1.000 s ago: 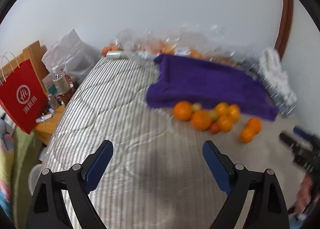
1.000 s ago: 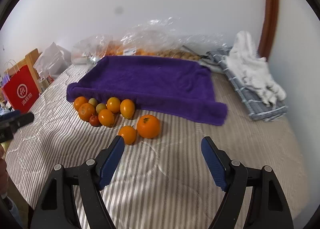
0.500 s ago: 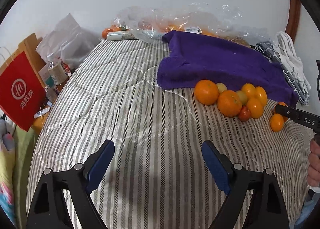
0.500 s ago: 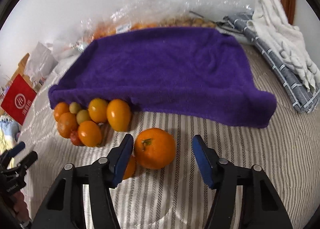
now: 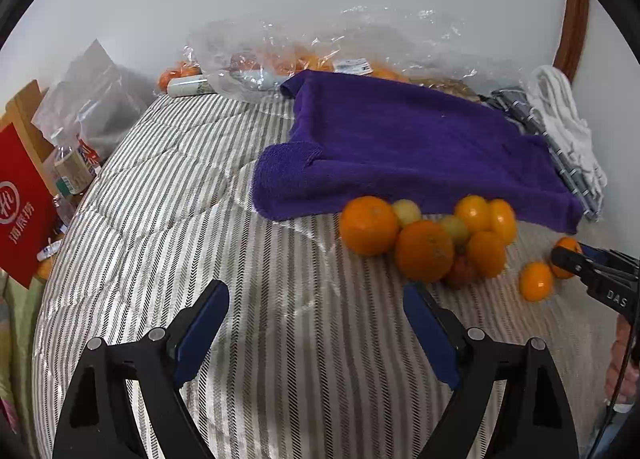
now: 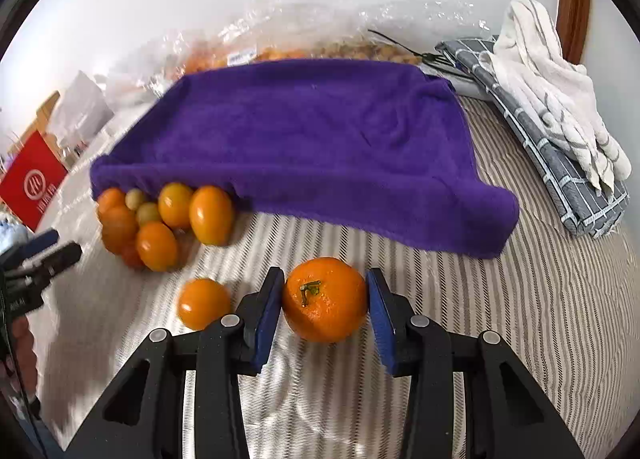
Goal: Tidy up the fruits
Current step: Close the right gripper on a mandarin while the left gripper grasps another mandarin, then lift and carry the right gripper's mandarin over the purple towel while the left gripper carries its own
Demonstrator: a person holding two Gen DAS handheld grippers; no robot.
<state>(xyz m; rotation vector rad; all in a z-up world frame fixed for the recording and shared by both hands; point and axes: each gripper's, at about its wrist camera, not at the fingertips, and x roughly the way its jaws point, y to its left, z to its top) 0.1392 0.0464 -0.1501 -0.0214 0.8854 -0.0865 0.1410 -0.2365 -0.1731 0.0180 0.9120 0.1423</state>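
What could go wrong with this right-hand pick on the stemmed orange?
1. The right gripper, whose jaws have just been closing, brackets the stemmed orange at its widest part; the round skin could squirt out on the soft striped bedding.
2. The small orange lies close beside the left finger and may get nudged away.

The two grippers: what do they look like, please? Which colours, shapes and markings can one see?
Both look alike. The left gripper and the right gripper each have black plastic arms with triangular cut-outs, round silver screws at the joints, and flat blue pads on the inner faces of the jaws. In the left wrist view the right gripper shows white letters "DAS" on its black side, and a thin dark cable runs beside the hand.
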